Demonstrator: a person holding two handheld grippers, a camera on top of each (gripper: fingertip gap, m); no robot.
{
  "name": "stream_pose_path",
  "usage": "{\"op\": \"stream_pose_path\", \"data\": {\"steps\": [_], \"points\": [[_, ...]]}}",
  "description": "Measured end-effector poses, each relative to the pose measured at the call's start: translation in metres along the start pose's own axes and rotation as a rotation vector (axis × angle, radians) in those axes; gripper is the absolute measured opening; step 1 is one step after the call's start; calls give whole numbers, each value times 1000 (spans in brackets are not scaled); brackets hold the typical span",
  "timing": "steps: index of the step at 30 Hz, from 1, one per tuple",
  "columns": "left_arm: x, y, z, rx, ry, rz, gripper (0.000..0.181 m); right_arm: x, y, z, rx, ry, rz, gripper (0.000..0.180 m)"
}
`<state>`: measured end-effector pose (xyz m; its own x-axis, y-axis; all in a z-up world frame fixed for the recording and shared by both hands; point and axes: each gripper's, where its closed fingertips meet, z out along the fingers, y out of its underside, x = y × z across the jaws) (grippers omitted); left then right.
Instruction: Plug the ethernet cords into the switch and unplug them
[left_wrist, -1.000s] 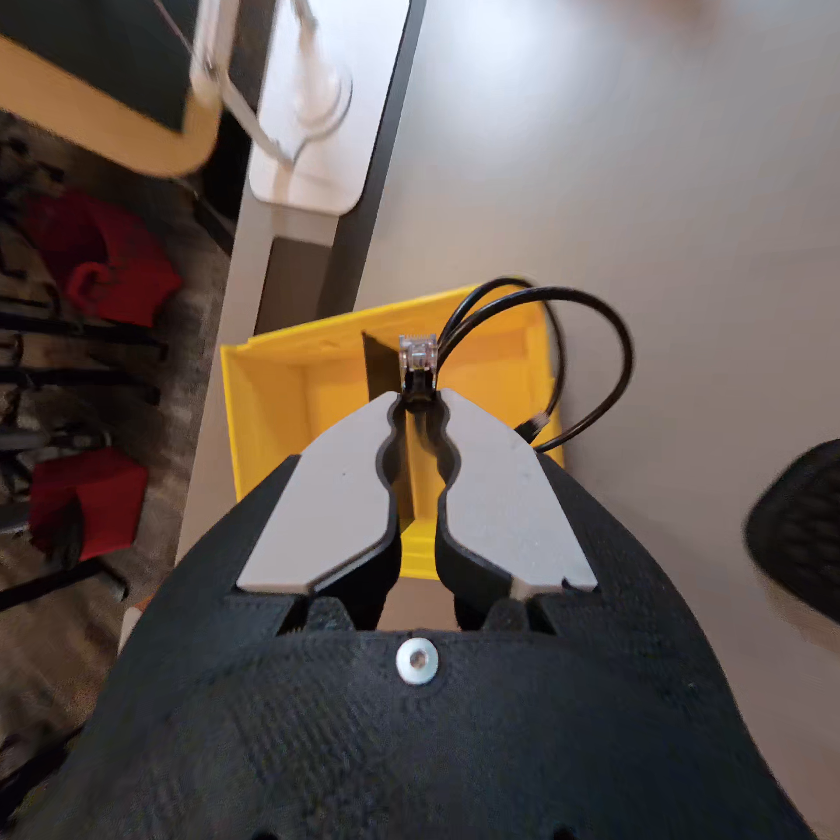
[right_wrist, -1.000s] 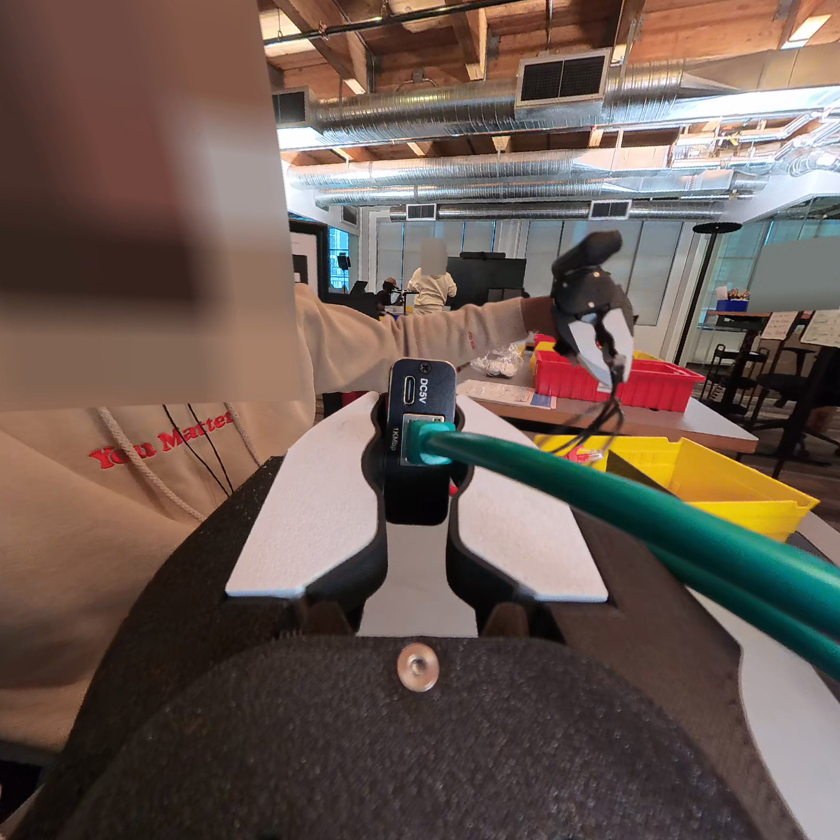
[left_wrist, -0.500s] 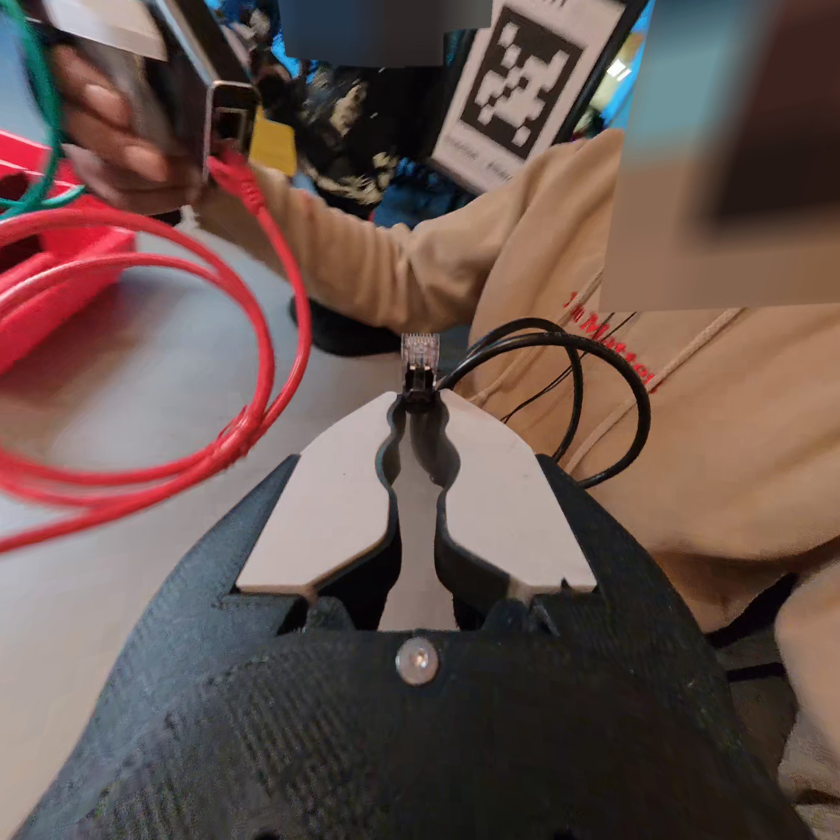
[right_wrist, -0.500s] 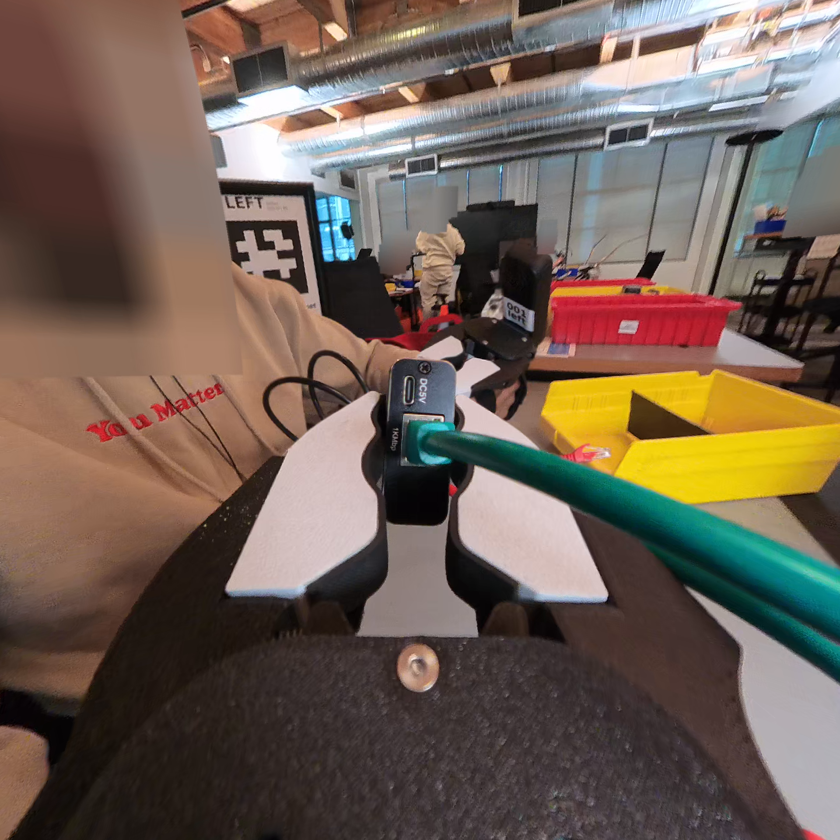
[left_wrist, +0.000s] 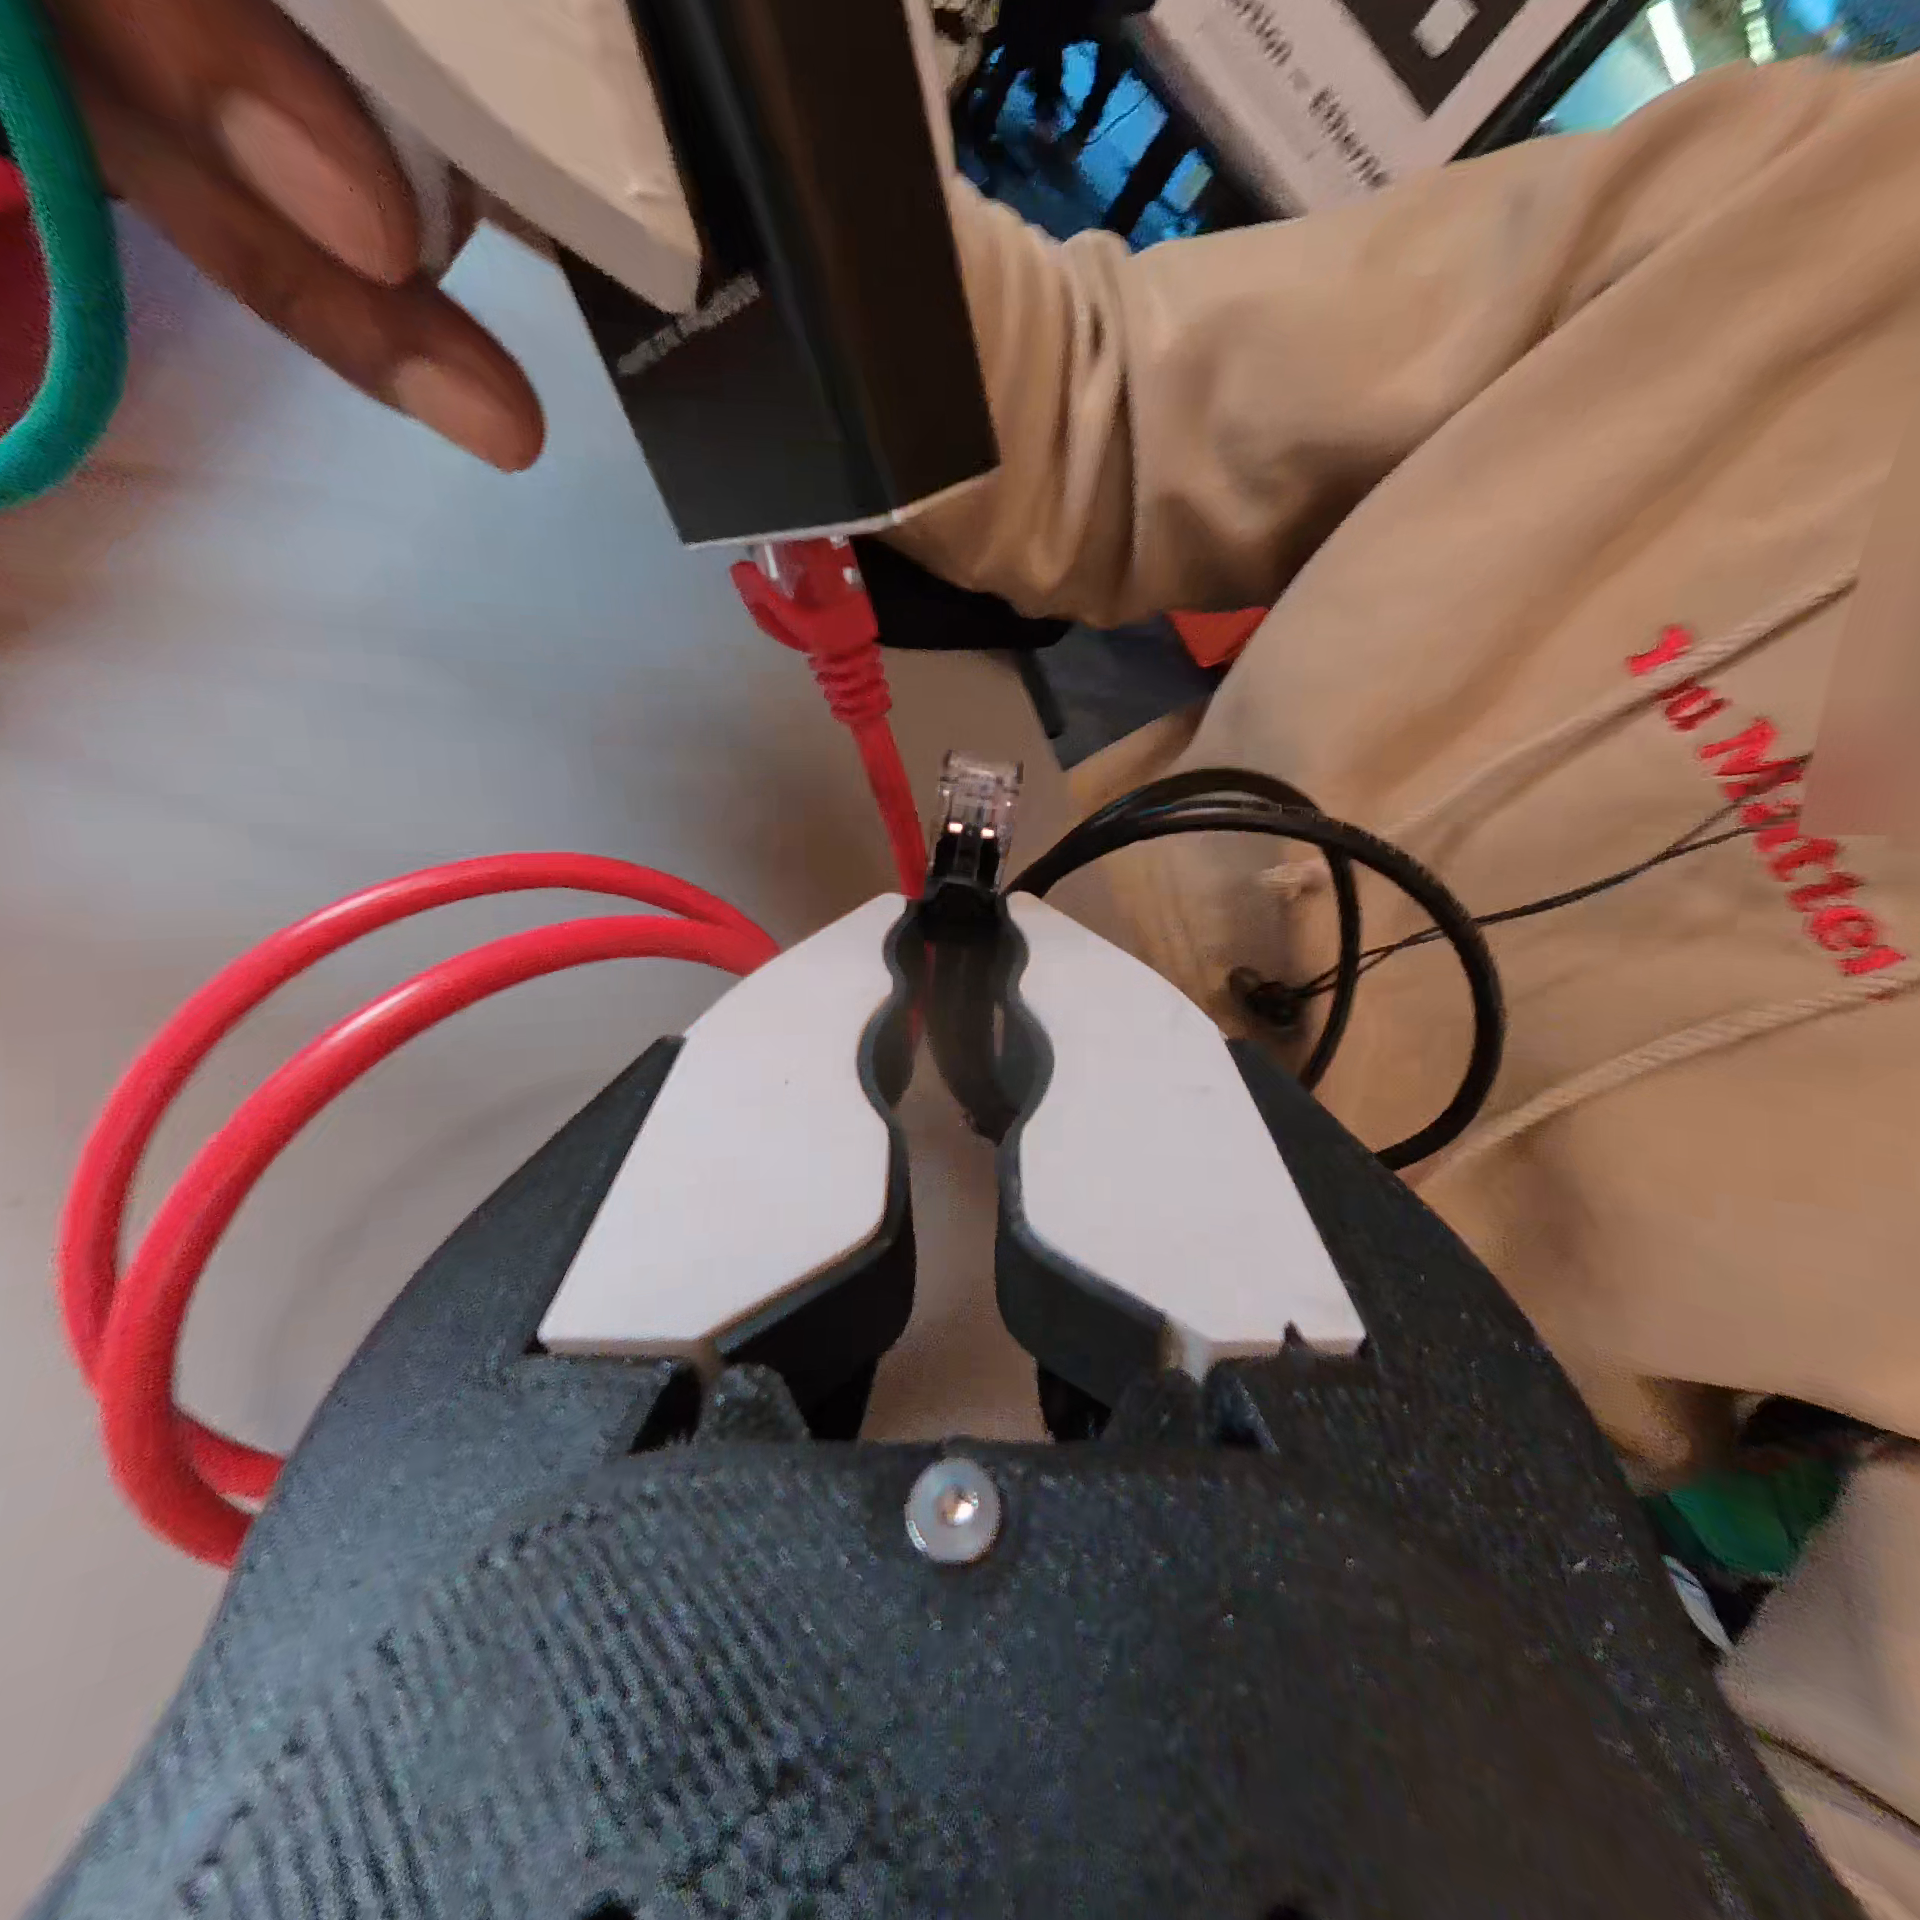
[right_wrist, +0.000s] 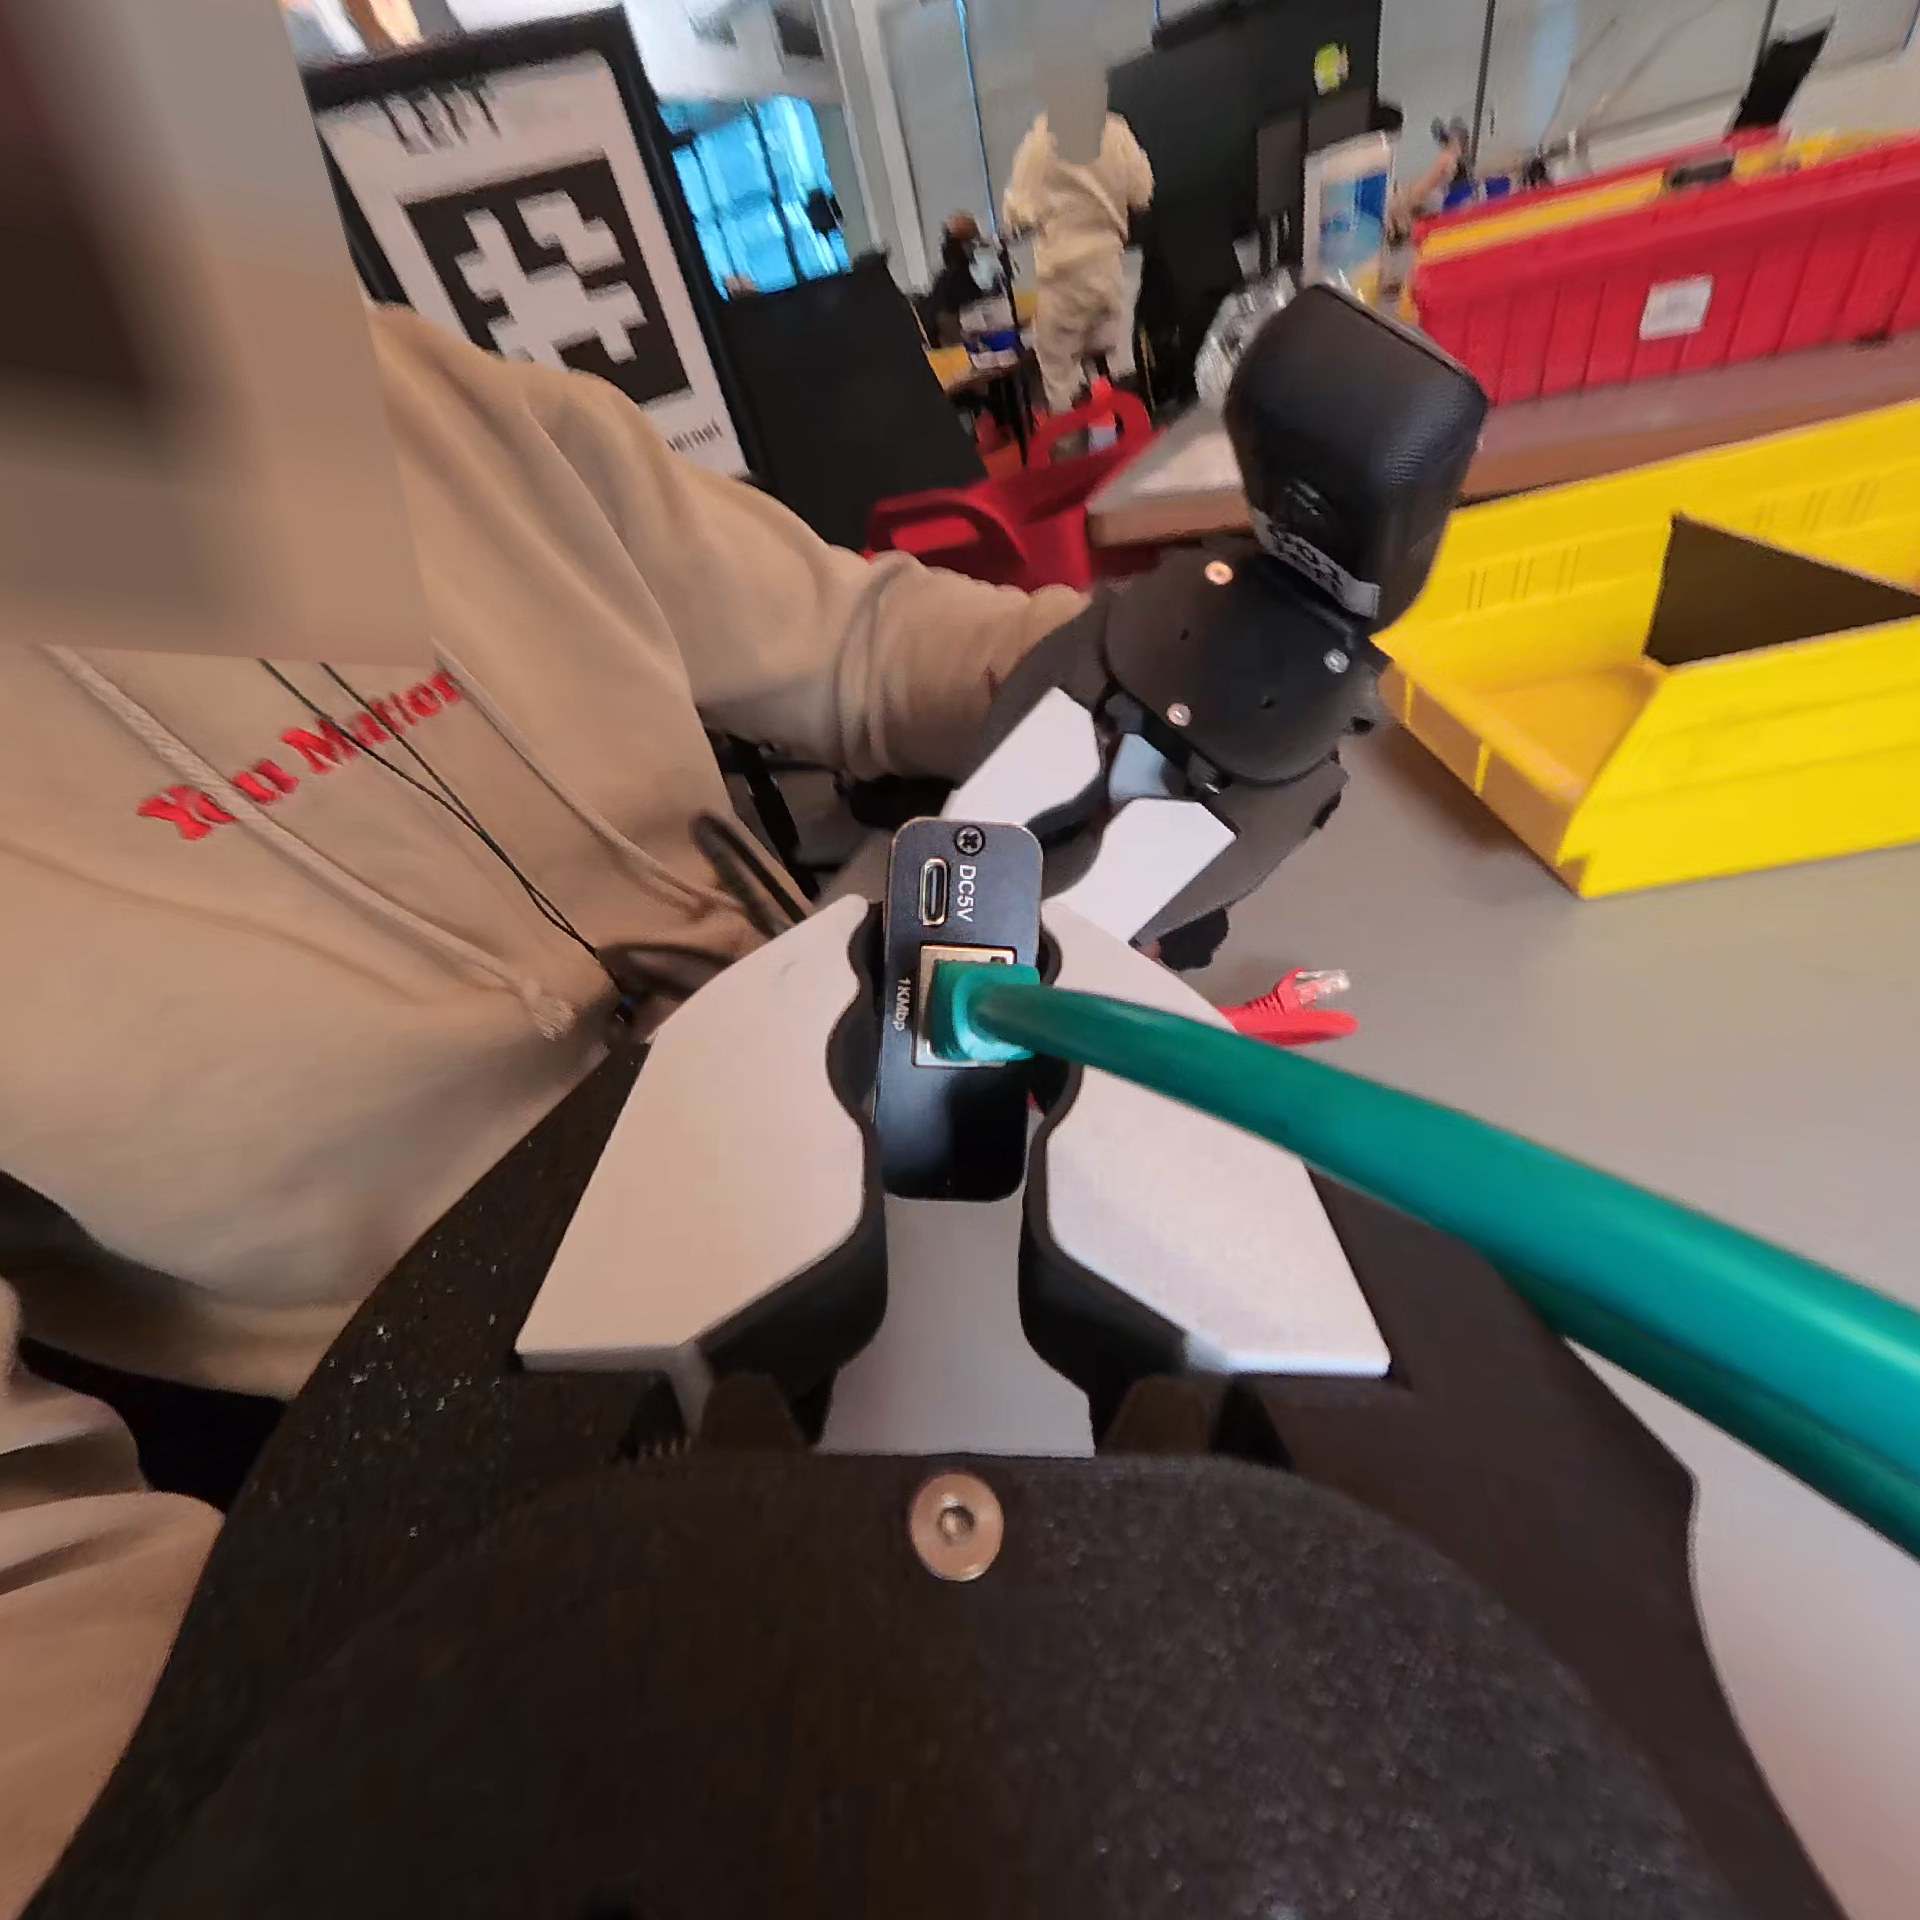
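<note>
My left gripper (left_wrist: 961, 914) is shut on the black ethernet cord (left_wrist: 1455, 935), just behind its clear plug (left_wrist: 979, 795). The plug points up at the black switch (left_wrist: 810, 312), a short gap below its port end. A red cord (left_wrist: 831, 634) is plugged into that end and loops to the left. In the right wrist view, my right gripper (right_wrist: 956, 925) is shut on the switch (right_wrist: 961, 1101), with a green cord (right_wrist: 1351, 1132) plugged into its facing port. The left gripper's black body (right_wrist: 1247, 665) shows just behind the switch.
A loose red plug (right_wrist: 1294, 1008) lies on the grey table (right_wrist: 1558, 1018). A yellow bin (right_wrist: 1714, 748) stands at the right, with red bins (right_wrist: 1662, 270) on a farther table. The person's tan sweatshirt (left_wrist: 1558, 520) is close behind. A hand (left_wrist: 312, 208) holds the right gripper. There is about 9 cm between the tips of the two grippers.
My left gripper swung from over the yellow bin to the switch, carrying the black plug close under its port end. My right gripper kept hold of the switch and tilted downward.
</note>
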<state>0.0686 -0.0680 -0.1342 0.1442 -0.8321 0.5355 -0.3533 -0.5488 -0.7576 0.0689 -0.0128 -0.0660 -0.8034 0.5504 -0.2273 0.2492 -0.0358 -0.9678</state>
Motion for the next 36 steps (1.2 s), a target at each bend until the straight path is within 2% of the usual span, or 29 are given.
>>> {"op": "stream_pose_path", "data": {"steps": [2,4,10,16,21,25,32,36], "points": [[-10,5,3,3,-60,-8,13,5,7,-1,-27,27,7,25],[-27,7,2,9,-199,-20,12,13,13,-5,-41,64,21,25],[-80,12,-17,20,-763,44,13,26,12,-19,1,137,18,25],[-88,16,-24,27,-994,117,21,29,14,-25,-4,169,11,25],[-89,23,-31,-25,-1114,165,27,31,15,-27,-2,177,11,25],[-84,28,-39,-14,-1162,135,32,32,15,-29,10,181,19,25],[-77,43,-41,117,-941,-105,29,32,15,-31,19,180,22,25],[-86,53,-37,63,-948,-94,24,32,16,-30,13,180,21,25]]}}
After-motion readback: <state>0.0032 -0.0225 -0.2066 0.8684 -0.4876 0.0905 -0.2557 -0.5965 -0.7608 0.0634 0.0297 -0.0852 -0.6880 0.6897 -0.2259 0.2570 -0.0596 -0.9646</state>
